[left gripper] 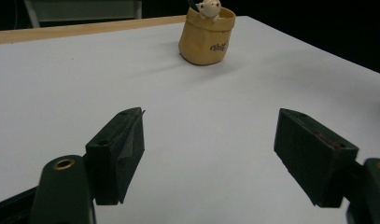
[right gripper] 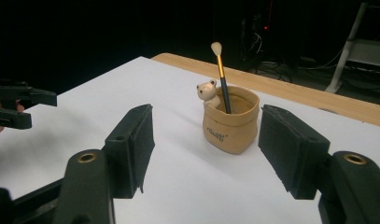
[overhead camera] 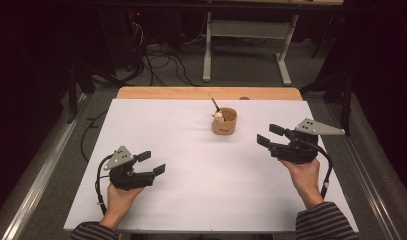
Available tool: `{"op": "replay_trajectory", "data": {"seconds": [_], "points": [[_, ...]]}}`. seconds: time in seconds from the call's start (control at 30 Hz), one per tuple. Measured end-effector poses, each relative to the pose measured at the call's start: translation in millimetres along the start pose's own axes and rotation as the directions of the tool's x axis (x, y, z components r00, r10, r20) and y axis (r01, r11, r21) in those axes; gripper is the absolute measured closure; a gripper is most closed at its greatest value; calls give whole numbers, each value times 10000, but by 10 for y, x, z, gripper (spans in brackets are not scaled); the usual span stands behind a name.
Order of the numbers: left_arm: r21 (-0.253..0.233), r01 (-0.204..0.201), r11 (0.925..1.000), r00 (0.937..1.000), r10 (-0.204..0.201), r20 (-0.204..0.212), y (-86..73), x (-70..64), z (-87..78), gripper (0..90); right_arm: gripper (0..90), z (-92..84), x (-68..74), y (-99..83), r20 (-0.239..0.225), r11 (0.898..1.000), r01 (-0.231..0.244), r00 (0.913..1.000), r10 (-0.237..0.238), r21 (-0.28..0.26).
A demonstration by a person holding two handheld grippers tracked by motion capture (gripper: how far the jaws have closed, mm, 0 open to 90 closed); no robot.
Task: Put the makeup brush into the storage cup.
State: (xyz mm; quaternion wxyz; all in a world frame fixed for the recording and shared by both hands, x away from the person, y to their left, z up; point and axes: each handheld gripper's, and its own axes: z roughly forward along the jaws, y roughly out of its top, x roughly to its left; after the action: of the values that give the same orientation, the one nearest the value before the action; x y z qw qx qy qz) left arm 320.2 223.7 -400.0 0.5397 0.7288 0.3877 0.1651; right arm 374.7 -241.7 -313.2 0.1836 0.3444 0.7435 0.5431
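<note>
Toward the far middle of the white sheet (overhead camera: 191, 165), a tan pot (overhead camera: 224, 122) is standing upright, carrying a bear figure (right gripper: 207, 91) and a brush (right gripper: 221, 74) leaning inside. Right gripper (overhead camera: 267, 135) is hovering near it, jaws standing wide apart, nothing between them. Left gripper (overhead camera: 151, 162) is resting well apart from the pot, jaws likewise spread and empty

Cup's (left gripper: 207, 37) brush beyond frame edge
</note>
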Motion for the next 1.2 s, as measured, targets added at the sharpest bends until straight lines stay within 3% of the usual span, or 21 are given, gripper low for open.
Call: {"op": "replay_trajectory", "data": {"seconds": [1.07,1.2], "points": [[22,40,10000,10000,-40,13,-2,2,6,250,374,-171,118,-276,-6,9998,-101,9999,100,-182],[-67,198,9998,9998,-198,91,-4,7,0,250,372,-188,137,-328,-5,9997,-129,9999,129,-187]]}}
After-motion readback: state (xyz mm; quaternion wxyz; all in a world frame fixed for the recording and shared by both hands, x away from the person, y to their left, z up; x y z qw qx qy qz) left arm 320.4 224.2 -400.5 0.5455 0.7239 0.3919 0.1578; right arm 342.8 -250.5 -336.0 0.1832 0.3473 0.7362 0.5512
